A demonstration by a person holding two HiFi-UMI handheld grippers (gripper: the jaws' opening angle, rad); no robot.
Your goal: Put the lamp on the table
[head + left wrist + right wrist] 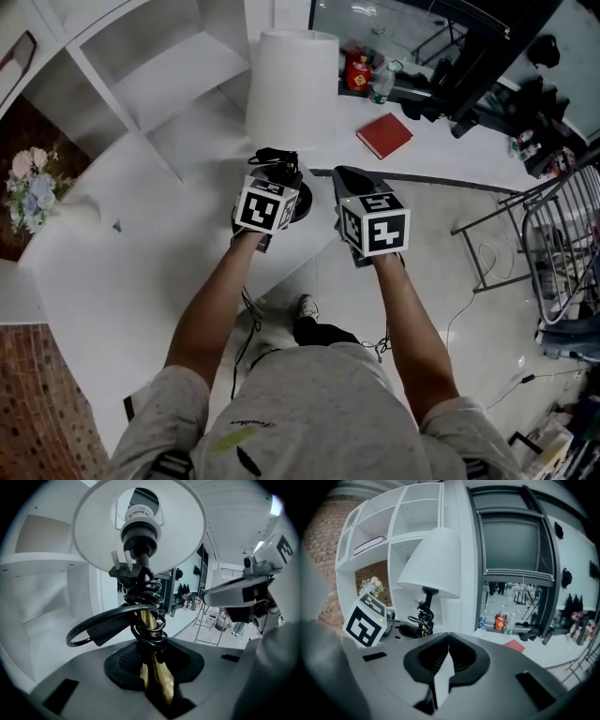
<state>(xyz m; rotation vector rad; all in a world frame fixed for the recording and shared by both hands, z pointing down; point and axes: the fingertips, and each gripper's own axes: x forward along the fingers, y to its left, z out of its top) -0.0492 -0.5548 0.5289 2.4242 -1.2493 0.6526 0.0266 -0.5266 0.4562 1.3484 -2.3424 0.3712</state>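
Observation:
The lamp has a white shade [291,84], a brass stem [151,623] and a black cord [112,620] coiled round the stem. My left gripper [155,670] is shut on the stem low down, just under the coil. In the head view this gripper [272,178] is below the shade, above the white table [131,281] near its right edge. The lamp's foot is hidden behind the marker cube. My right gripper [352,183] hovers beside it to the right, off the table's edge. In its own view the right gripper [449,641] is shut on nothing, with the lamp [431,564] ahead to its left.
A white shelf unit [159,66] stands behind the lamp. A vase of flowers [33,187] is at the table's left. A red book [384,136], cans and a bottle [366,75] lie on the far counter. A metal rack [553,244] stands on the floor at right.

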